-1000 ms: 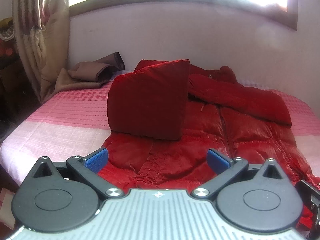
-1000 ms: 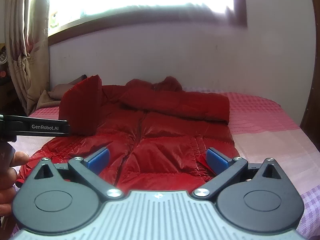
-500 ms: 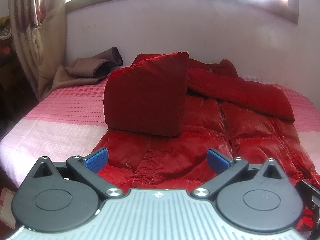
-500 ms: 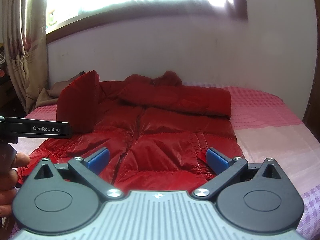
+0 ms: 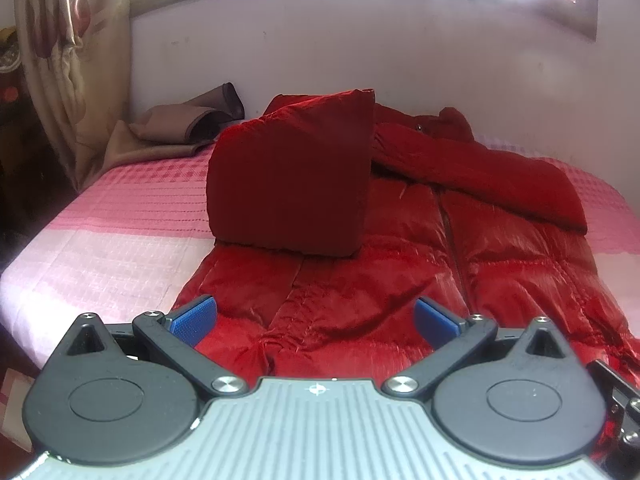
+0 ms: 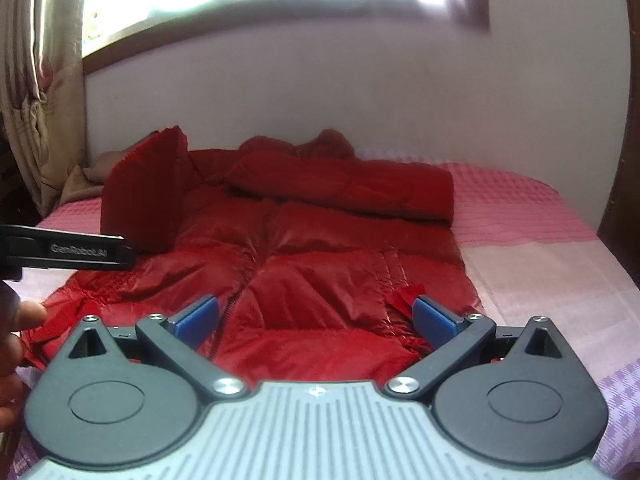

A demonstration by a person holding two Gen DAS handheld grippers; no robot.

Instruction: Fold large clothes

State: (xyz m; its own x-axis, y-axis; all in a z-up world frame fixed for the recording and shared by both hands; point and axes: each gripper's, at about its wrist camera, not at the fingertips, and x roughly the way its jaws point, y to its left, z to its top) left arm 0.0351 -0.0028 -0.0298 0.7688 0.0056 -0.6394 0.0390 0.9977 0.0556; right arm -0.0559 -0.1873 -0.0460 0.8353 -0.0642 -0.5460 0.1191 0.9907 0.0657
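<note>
both grippers agape above jacket (image 5: 400,272) hem

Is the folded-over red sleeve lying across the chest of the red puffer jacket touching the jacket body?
Touching. In the right wrist view the red sleeve lies flat across the red puffer jacket, no gap beneath.

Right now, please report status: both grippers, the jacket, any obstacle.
Left hand-held gripper open, empty, above hem. Right hand-held gripper open, empty. Red jacket flat on bed, sleeves folded in, one standing up. Brown garment far corner, not in the way.
</note>
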